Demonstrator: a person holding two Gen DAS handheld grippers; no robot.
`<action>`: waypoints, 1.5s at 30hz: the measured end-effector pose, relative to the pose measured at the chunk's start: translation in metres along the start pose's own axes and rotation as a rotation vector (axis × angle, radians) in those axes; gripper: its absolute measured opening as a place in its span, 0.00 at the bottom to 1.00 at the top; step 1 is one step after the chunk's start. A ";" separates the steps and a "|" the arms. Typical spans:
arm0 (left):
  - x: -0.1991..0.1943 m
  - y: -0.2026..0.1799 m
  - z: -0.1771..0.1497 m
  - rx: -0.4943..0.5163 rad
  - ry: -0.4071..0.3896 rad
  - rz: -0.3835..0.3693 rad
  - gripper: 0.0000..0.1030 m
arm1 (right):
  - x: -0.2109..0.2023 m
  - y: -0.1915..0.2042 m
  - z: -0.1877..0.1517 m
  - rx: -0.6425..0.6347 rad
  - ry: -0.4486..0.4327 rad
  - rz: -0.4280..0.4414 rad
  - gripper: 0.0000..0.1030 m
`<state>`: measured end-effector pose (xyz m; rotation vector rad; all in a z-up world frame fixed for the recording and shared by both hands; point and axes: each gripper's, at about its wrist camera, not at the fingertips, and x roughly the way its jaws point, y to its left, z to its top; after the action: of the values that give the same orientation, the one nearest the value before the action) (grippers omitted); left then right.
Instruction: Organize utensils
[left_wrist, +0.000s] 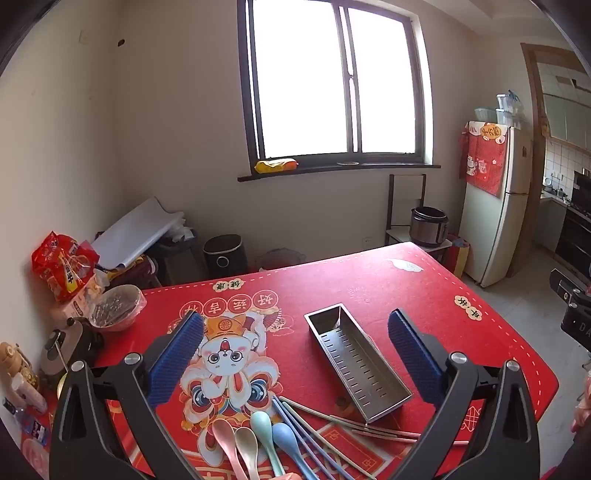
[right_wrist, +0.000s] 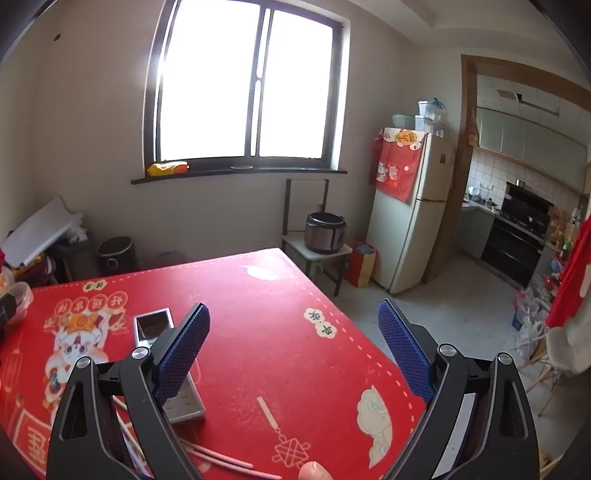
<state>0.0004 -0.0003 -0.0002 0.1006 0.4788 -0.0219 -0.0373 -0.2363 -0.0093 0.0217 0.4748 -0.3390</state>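
- While hovering above the red tabletop (left_wrist: 369, 280), left gripper (left_wrist: 295, 354) standing with jaws spread as wide as they go, gripping nothing; blue ribbed pads (left_wrist: 177, 354) facing each other across open air.
- Right gripper (right_wrist: 293, 350) likewise gaping fully, holding nothing, tilting down over the tabletop's right part.
- Lying on the tabletop between the left jaws: a steel utensil tray (left_wrist: 356, 363), long and rectangular, shiny grey, with rows of slots punched through its floor and an unslotted section at the far end; looking empty inside.
- Showing in the right view too, the same tray (right_wrist: 153, 325) sitting partly behind the left-hand pad.
- Resting just in front of the tray, near the tabletop's front edge: four spoons in a fan, bowls pointing away — one pink spoon (left_wrist: 222, 434), one beige spoon (left_wrist: 245, 441), one mint-green spoon (left_wrist: 261, 424), one blue spoon (left_wrist: 284, 435).
- Lying beside the spoons, crossing one another: a loose bundle of chopsticks (left_wrist: 332, 428) in blue, green, beige and pink; exact count hard to tell, some running under the tray's near corner.
- Sitting well apart at the tabletop's left edge: one covered bowl (left_wrist: 116, 306), one red snack bag (left_wrist: 61, 266).
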 end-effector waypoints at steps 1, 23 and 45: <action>0.000 0.000 0.000 0.001 0.001 0.001 0.95 | 0.000 0.000 0.000 0.001 0.000 0.001 0.87; -0.004 0.003 0.007 -0.017 -0.012 0.000 0.95 | 0.006 0.002 0.012 -0.012 -0.008 0.032 0.87; -0.005 -0.001 0.012 -0.014 -0.011 -0.004 0.95 | 0.009 0.002 0.014 -0.008 -0.002 0.035 0.87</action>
<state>0.0012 -0.0028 0.0129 0.0856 0.4681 -0.0228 -0.0229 -0.2386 -0.0016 0.0220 0.4731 -0.3031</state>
